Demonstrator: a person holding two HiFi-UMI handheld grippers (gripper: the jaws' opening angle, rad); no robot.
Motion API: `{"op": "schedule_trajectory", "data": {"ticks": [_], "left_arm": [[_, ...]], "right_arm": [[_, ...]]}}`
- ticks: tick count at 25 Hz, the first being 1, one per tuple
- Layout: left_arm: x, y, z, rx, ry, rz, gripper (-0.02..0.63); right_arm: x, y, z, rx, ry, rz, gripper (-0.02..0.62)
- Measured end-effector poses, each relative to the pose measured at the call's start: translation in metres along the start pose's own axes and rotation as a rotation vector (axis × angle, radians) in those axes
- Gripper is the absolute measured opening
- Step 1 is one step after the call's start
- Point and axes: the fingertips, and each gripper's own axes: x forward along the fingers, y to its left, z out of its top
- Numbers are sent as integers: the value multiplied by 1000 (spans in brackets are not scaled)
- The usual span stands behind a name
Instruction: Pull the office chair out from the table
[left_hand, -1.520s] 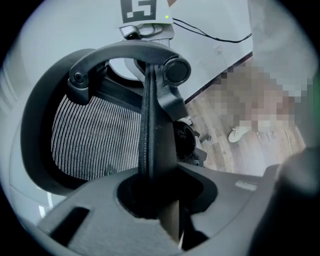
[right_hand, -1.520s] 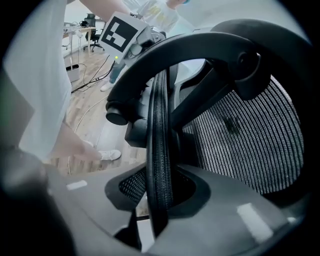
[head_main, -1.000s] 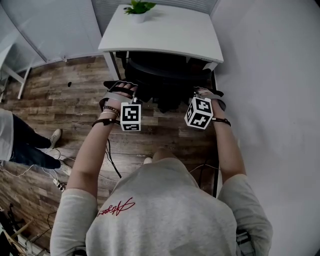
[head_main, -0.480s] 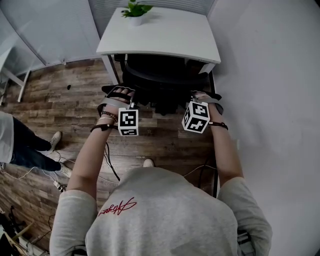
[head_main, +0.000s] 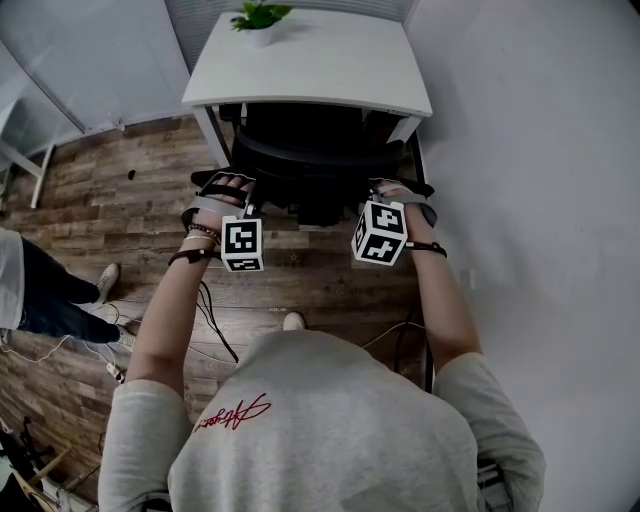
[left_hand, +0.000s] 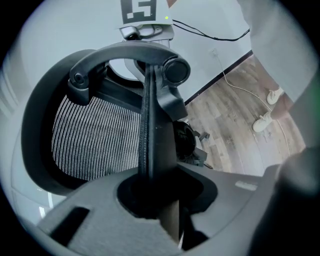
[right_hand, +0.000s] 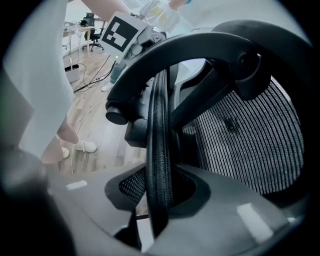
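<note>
A black office chair stands tucked under the near edge of a white table. Its mesh backrest faces me. My left gripper holds the backrest's left side; in the left gripper view the jaws are shut on the backrest's thin edge. My right gripper holds the right side; in the right gripper view the jaws are shut on the mesh-covered rim. Both marker cubes face upward. The chair's base is hidden.
A small potted plant stands at the table's far edge. A white wall runs close along the right. Another person stands at the left on the wooden floor, with cables trailing nearby.
The table, chair and both grippers have drifted slightly left and up in the head view together. Both grips on the backrest look unchanged.
</note>
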Motion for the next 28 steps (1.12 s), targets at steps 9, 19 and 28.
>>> {"op": "schedule_trajectory", "data": {"ticks": [9, 19, 28], "left_arm": [[-6, -7, 8, 1, -1, 0, 67], [-11, -10, 13, 1, 3, -5, 67], [-21, -20, 18, 4, -1, -9, 67]], "right_arm": [[-6, 10, -4, 4, 2, 2, 103], [-11, 16, -6, 7, 2, 9, 103], [-19, 30, -6, 14, 5, 12, 103]]}}
